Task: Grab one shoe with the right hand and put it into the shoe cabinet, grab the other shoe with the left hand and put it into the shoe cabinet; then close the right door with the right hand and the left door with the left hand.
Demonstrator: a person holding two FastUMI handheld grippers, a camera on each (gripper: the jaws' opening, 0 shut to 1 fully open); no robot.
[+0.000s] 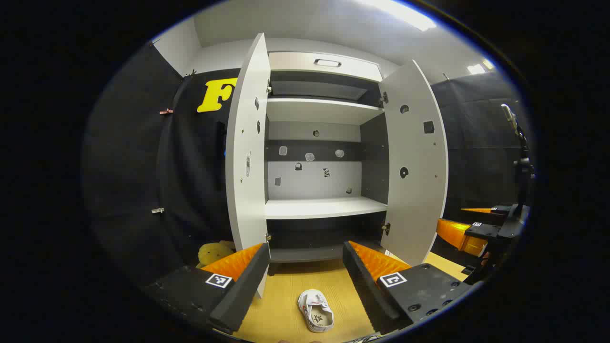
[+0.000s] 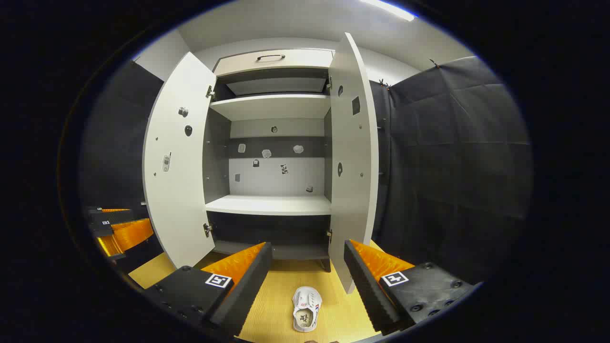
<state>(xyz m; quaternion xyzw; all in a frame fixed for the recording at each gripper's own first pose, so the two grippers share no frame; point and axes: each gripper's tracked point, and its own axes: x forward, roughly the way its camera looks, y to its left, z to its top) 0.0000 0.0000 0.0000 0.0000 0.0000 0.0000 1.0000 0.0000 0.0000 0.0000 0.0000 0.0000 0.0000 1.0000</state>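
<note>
The shoe cabinet [image 1: 324, 207] stands ahead with its left door [image 1: 248, 162] and right door [image 1: 419, 162] both swung open and its shelves bare. A white shoe [image 1: 315, 310] lies on the wooden floor, low between the fingers of my left gripper [image 1: 306, 247], which is open and holds nothing. In the right gripper view, a white shoe [image 2: 305, 308] lies toe towards the cabinet [image 2: 271, 205], below my open, unladen right gripper [image 2: 308, 244]. I cannot tell whether both views show the same shoe. The doors [image 2: 176, 162] [image 2: 352, 143] stand open here too.
A yellow soft toy [image 1: 214, 252] sits on the floor by the left door's foot. The right gripper [image 1: 469, 231] shows far right in the left gripper view; the left gripper [image 2: 116, 226] shows far left in the right gripper view. Black cloth walls flank the cabinet.
</note>
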